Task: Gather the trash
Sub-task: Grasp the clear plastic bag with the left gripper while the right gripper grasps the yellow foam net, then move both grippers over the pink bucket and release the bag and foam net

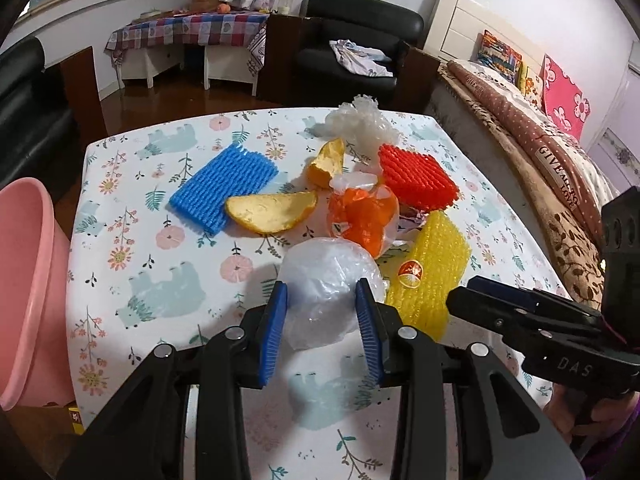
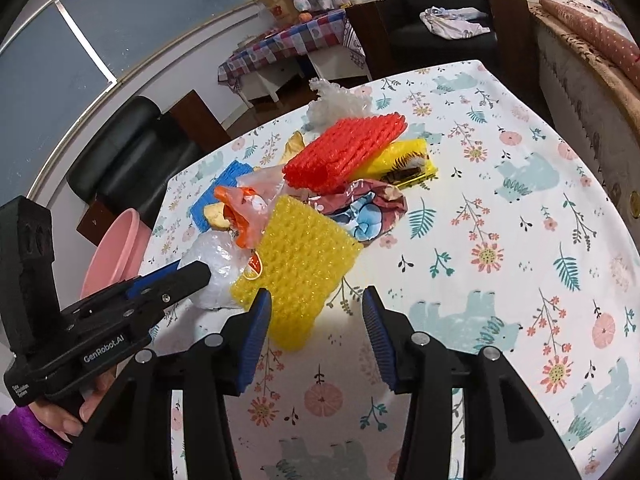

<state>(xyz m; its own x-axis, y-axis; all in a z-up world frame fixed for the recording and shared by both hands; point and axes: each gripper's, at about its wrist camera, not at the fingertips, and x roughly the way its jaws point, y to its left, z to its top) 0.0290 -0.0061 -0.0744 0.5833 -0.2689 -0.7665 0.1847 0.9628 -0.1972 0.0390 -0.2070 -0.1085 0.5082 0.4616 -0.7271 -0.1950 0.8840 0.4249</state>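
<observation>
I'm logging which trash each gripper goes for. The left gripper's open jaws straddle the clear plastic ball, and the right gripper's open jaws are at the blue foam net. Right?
Not quite. The left gripper does straddle the clear plastic ball with open jaws, but the right gripper is at the yellow foam net, not the blue foam net, which lies at the far left of the pile. The right wrist view shows it.
</observation>
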